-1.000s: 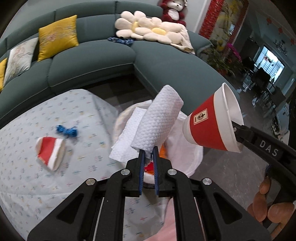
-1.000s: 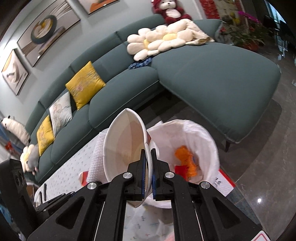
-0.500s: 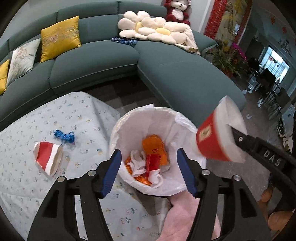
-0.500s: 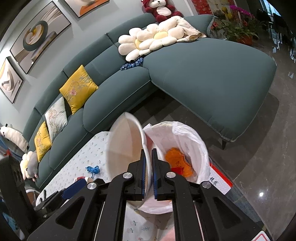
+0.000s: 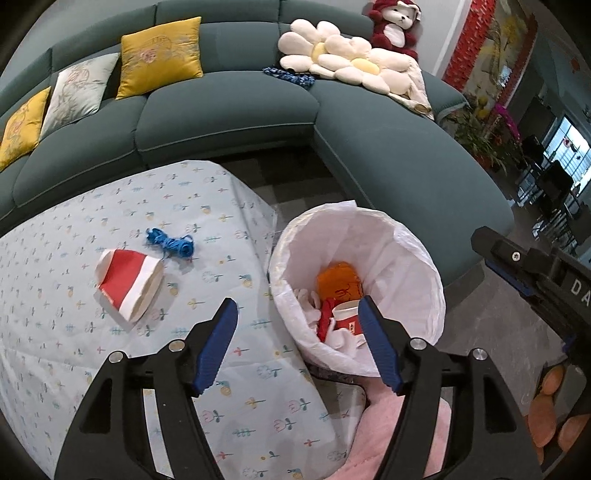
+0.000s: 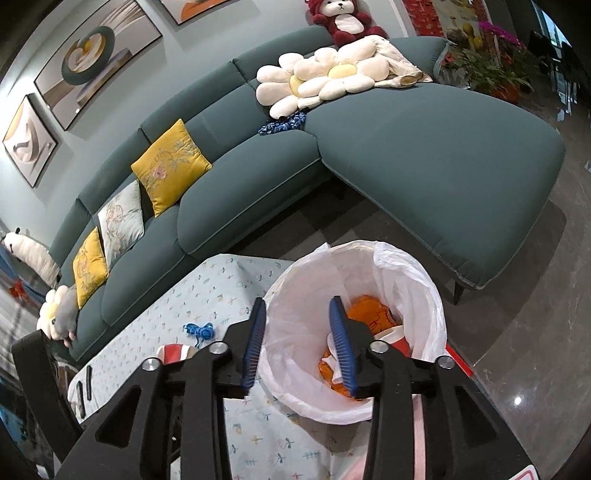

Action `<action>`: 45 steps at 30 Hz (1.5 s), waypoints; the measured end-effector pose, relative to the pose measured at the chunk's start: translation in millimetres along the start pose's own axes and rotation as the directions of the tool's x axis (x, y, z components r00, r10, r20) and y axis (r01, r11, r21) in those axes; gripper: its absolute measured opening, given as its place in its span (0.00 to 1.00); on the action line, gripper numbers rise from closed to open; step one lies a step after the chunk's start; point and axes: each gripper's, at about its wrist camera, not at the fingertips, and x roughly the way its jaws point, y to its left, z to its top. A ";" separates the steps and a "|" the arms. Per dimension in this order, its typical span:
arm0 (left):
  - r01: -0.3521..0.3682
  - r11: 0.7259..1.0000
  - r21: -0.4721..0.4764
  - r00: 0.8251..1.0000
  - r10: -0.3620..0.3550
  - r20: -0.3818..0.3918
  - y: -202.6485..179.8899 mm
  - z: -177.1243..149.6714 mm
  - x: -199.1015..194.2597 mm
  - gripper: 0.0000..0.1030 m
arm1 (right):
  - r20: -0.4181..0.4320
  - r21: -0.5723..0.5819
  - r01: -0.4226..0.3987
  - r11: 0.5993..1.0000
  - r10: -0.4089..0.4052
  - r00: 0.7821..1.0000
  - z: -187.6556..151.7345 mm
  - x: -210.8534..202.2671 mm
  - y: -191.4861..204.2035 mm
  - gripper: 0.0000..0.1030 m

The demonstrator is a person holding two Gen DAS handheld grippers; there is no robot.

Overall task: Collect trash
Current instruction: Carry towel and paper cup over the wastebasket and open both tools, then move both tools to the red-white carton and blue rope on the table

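A home living room: a long teal sectional sofa (image 6: 424, 155) with yellow cushions (image 6: 170, 166), a flower-shaped pillow (image 5: 332, 55), a red teddy bear (image 6: 341, 18), 3 framed pictures (image 6: 99, 55) on the wall and potted plants (image 6: 491, 70).

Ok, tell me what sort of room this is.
Most likely a home living room: a teal sectional sofa with cushions, framed pictures on the wall, and a low table with a patterned cloth beside a lined trash bin.
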 end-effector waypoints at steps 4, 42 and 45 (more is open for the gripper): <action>-0.018 1.000 -0.023 1.000 0.019 0.011 9.7 -2.2 -6.2 0.72 | -0.009 -0.019 -0.002 1.000 0.002 1.000 -4.7 -0.4 9.3 0.37; -0.181 0.939 -0.293 0.983 0.172 -0.058 144.5 -47.7 4.8 0.84 | -0.168 -0.188 -0.057 0.980 0.025 0.985 -49.5 57.5 96.3 0.39; -0.174 0.924 -0.339 0.985 0.164 -0.059 156.4 -44.8 9.2 0.87 | -0.194 -0.207 -0.064 0.976 0.023 0.981 -51.1 75.2 106.3 0.39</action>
